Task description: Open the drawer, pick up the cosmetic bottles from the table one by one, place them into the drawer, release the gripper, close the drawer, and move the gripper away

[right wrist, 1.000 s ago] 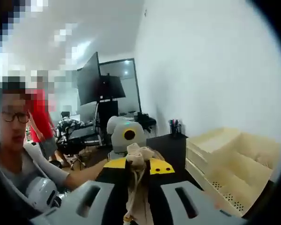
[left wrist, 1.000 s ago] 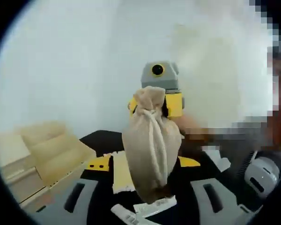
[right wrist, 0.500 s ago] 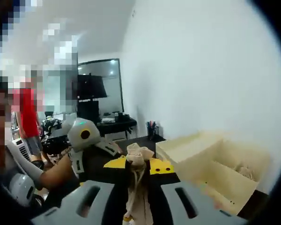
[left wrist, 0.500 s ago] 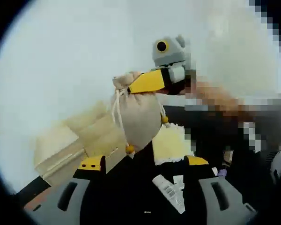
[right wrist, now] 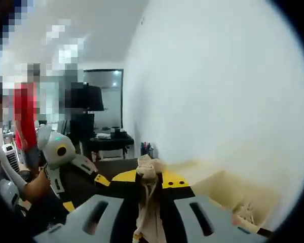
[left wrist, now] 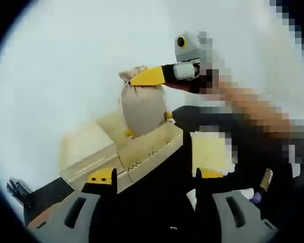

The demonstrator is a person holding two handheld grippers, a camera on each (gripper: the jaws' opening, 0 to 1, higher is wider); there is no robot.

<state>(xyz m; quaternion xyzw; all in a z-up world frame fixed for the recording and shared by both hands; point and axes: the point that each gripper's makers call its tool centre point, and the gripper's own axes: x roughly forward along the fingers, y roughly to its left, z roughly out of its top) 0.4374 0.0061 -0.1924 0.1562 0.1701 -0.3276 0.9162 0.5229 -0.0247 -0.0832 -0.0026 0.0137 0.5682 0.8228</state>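
Observation:
A beige drawstring pouch (left wrist: 142,106) hangs from my right gripper (left wrist: 151,76), whose yellow jaws are shut on its tied neck. It hangs just above the open cream drawer (left wrist: 147,152). In the right gripper view the pouch neck (right wrist: 149,169) sits pinched between the jaws of the right gripper (right wrist: 151,180), with the drawer (right wrist: 233,195) at the lower right. My left gripper (left wrist: 156,175) is open with nothing between its jaws, and it appears as a grey and yellow tool (right wrist: 63,154) at the left of the right gripper view. Small cosmetic bottles (left wrist: 265,180) lie on the black table.
A pale yellow pad (left wrist: 210,149) lies on the black table (left wrist: 157,202) beside the drawer unit. A white wall stands behind the drawer. A person in red (right wrist: 25,119), a dark monitor (right wrist: 91,98) and a pen cup (right wrist: 147,150) are farther back in the room.
The right gripper has carried the pouch away from the left gripper to above the open drawer. Both views have swung towards the wall and the drawer unit.

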